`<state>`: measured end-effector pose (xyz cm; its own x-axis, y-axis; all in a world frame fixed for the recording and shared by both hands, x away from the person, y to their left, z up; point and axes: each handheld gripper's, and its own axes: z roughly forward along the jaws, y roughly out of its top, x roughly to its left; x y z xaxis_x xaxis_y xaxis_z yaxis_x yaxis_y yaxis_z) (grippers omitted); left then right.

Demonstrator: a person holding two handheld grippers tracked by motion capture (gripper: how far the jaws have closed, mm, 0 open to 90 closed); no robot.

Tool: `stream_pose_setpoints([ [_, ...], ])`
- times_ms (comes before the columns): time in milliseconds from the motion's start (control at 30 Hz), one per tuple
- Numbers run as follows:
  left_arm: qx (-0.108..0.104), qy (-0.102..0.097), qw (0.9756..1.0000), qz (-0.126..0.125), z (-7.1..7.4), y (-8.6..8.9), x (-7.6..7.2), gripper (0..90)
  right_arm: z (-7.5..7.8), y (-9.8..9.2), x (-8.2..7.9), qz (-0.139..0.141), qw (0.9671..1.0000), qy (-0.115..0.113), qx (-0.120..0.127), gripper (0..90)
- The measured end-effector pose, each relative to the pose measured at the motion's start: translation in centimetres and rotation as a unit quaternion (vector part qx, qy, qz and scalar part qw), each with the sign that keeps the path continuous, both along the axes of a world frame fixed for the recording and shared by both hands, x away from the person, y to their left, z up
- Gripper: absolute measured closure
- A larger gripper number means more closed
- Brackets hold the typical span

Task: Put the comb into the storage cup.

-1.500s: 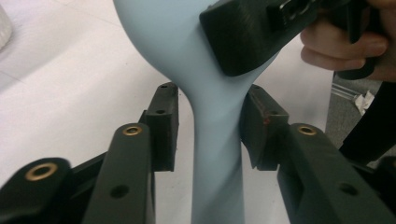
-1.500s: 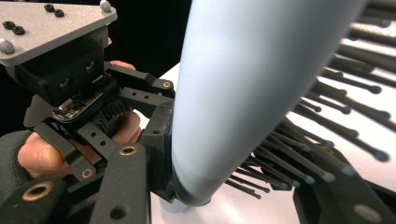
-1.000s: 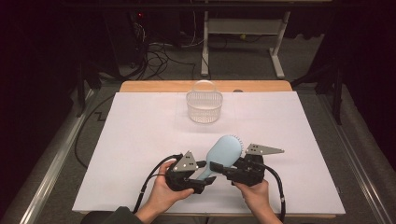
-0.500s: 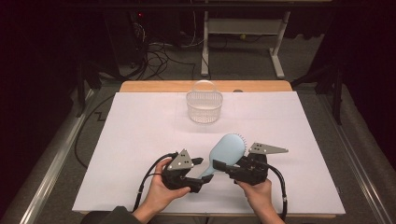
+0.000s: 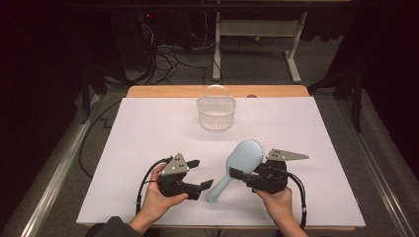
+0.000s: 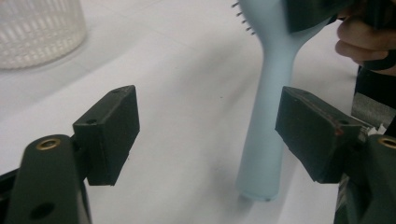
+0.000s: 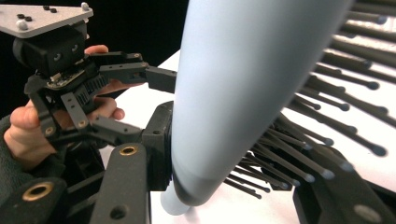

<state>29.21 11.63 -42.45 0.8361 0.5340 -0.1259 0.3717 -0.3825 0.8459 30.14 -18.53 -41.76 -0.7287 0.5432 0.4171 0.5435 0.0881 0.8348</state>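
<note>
A: In the high view, what is held, and why that way?

B: The light blue hairbrush (image 5: 238, 165) is clamped by the right gripper (image 5: 242, 176) where the head narrows into the handle, so the handle is left sticking out toward the left gripper (image 5: 198, 174), whose jaws are spread wide with nothing between them (a handover seems intended). A white basket (image 5: 216, 109) is seen well beyond both.

A: And the left gripper view?

B: The handle's end is seen resting on the white table (image 6: 187, 93), just inside the right-hand finger (image 6: 313, 130), apart from both pads.

A: The right gripper view?

B: The brush neck is pressed between the two fingers, bristles (image 7: 327, 121) turned toward the right-hand one.
</note>
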Motion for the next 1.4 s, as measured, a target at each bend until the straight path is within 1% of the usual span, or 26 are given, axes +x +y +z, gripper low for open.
stream_pose_setpoints([
  [167,-0.003,0.005,0.9997,0.022,0.0,1.5,0.3,21.9,0.3,-0.5,0.2,-0.006,1.0,-0.002,-0.006,54.4],
  [267,0.0,0.005,0.9994,0.035,0.0,2.4,0.4,21.1,0.5,-0.8,0.3,-0.01,0.9999,-0.003,-0.008,54.4],
  [400,0.0,0.009,0.9988,0.047,-0.1,3.5,0.6,20.6,0.7,-1.4,0.4,-0.017,0.9998,-0.003,-0.01,54.4],
  [467,0.0,0.008,0.9986,0.053,-0.1,3.9,0.6,20.6,0.8,-1.7,0.4,-0.02,0.9997,-0.003,-0.011,54.4],
  [767,-0.005,0.005,0.9976,0.069,-0.3,5.3,0.6,19.9,1.1,-2.6,0.6,-0.026,0.9996,-0.003,-0.013,54.3],
  [933,0.002,-0.001,0.9978,0.066,-0.6,6.1,0.6,18.5,1.2,-2.8,0.7,-0.032,0.9994,-0.002,-0.015,54.3],
  [1033,-0.001,-0.002,0.9977,0.068,-0.7,6.6,0.5,17.3,1.4,-3.0,0.9,-0.038,0.9991,-0.004,-0.02,54.3],
  [1300,-0.007,0.003,0.9965,0.083,-1.0,7.9,0.6,17.3,1.9,-3.5,1.2,-0.054,0.9984,0.0,-0.016,54.1],
  [1400,-0.004,0.003,0.9959,0.09,-1.1,8.4,0.6,17.3,2.1,-3.8,1.3,-0.061,0.9981,0.001,-0.014,54.1],
])
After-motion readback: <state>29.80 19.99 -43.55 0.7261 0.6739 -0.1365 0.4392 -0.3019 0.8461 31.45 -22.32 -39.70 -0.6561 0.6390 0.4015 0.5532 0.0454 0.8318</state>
